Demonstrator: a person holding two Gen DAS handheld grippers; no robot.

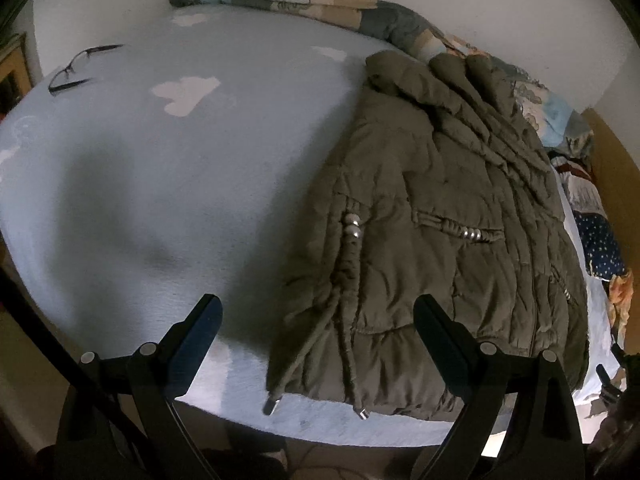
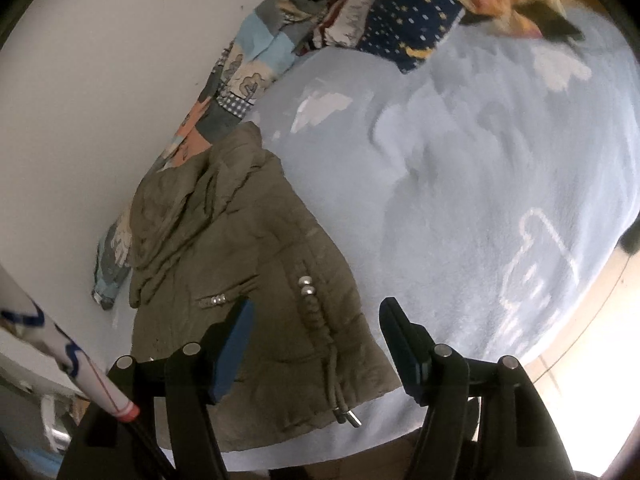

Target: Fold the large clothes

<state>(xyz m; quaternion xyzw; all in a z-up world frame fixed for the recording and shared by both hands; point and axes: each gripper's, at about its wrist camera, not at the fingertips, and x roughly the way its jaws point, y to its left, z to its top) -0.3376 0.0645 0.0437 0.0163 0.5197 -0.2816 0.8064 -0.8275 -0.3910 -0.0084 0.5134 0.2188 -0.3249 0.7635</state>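
Both grippers, left (image 1: 316,314) and right (image 2: 316,316), are hovering wide open and empty, straddling the olive puffer jacket's (image 1: 432,208) near hem, its length running away, seemingly untouched.

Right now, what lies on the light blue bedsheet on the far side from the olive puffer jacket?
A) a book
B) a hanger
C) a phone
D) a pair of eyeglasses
D: in the left wrist view a pair of eyeglasses rests on the bedsheet, well apart from the jacket.
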